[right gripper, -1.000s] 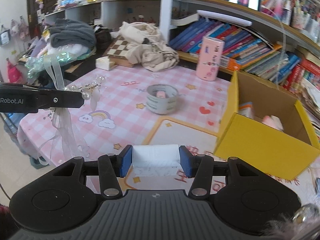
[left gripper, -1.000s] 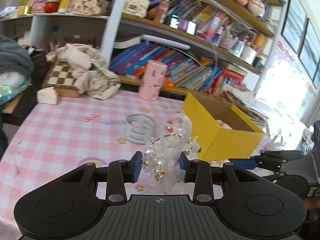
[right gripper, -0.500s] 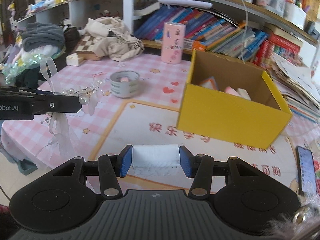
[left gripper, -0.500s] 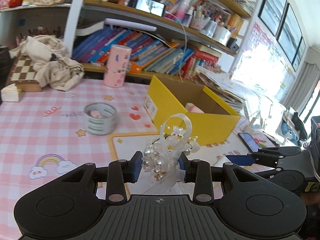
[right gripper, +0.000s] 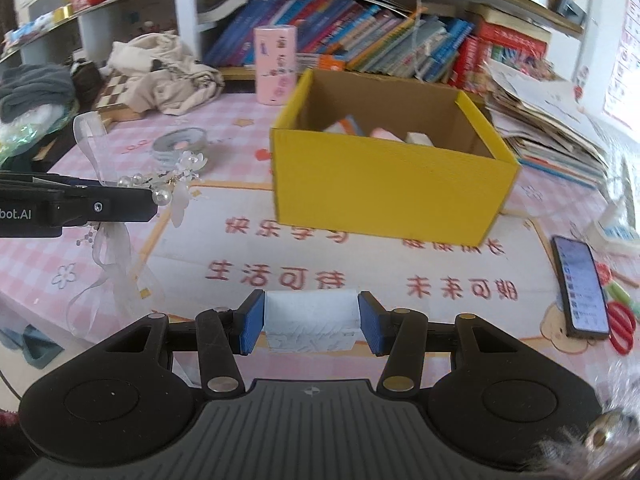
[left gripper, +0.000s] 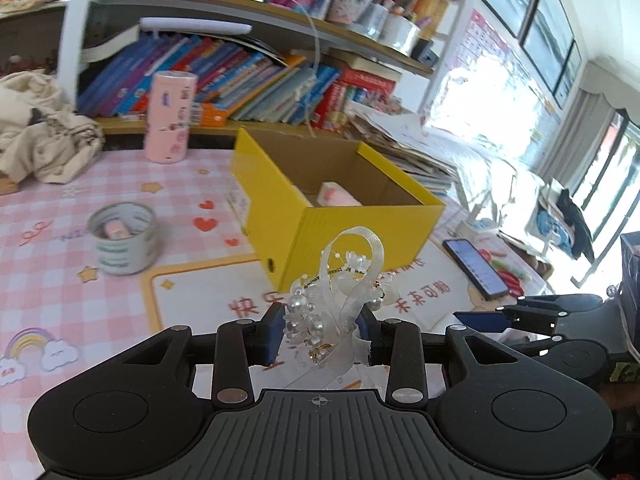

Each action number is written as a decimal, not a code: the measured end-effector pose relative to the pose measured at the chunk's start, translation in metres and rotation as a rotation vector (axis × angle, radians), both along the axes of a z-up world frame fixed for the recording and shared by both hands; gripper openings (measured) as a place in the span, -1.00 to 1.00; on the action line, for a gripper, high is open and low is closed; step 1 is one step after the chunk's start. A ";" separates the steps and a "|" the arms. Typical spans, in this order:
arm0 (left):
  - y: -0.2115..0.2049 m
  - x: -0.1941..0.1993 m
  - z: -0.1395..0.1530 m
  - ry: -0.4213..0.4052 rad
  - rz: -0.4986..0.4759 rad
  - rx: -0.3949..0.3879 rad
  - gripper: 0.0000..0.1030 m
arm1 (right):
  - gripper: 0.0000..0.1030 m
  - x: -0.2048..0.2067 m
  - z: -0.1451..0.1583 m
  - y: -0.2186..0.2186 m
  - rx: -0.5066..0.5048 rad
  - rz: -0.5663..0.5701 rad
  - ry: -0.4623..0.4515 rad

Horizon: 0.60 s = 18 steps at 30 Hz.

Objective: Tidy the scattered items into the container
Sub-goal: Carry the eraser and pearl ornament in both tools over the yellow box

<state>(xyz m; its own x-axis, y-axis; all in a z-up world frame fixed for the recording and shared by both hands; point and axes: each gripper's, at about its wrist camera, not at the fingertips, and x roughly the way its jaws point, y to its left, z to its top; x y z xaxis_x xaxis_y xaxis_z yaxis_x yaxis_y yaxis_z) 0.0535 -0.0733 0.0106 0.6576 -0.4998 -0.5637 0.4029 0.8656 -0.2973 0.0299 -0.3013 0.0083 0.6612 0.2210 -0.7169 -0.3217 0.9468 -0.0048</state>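
Observation:
My left gripper (left gripper: 320, 334) is shut on a pearl and clear-ribbon hair ornament (left gripper: 336, 300), held above the pink checked table in front of the yellow box (left gripper: 360, 236). The ornament (right gripper: 172, 184) and left gripper (right gripper: 120, 204) also show at the left of the right wrist view, ribbons hanging down. My right gripper (right gripper: 310, 322) is shut on a small white block (right gripper: 310, 320), just short of the yellow box (right gripper: 384, 184). That open box holds a pink item (left gripper: 338, 196) and a few other small things.
A grey tape roll (left gripper: 122, 238) with something pink inside lies left of the box. A pink cylinder (left gripper: 168, 118) stands by the bookshelf. A phone (right gripper: 580, 292) and red scissors (right gripper: 622, 326) lie at the right. Crumpled cloth (right gripper: 168, 72) covers a chessboard at far left.
Both grippers have moved rightward across the table toward the yellow box, which now looms larger and more central. Each still holds its item.

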 end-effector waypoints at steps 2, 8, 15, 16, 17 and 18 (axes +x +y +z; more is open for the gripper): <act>-0.007 0.004 -0.001 0.003 -0.020 0.005 -0.32 | -0.08 0.002 -0.001 -0.007 0.006 -0.018 0.007; -0.023 0.014 -0.001 0.006 -0.046 0.012 -0.32 | -0.08 0.011 -0.002 -0.021 0.013 -0.043 0.019; -0.041 0.028 -0.003 0.020 -0.066 0.017 -0.32 | -0.08 0.028 -0.005 -0.033 0.014 -0.043 0.036; -0.044 0.030 -0.003 0.021 -0.068 0.019 -0.32 | -0.08 0.030 -0.006 -0.035 0.014 -0.042 0.042; -0.047 0.033 -0.004 0.023 -0.070 0.020 -0.32 | -0.08 0.033 -0.007 -0.037 0.014 -0.041 0.046; -0.051 0.036 -0.004 0.025 -0.073 0.021 -0.32 | -0.08 0.035 -0.007 -0.039 0.014 -0.041 0.050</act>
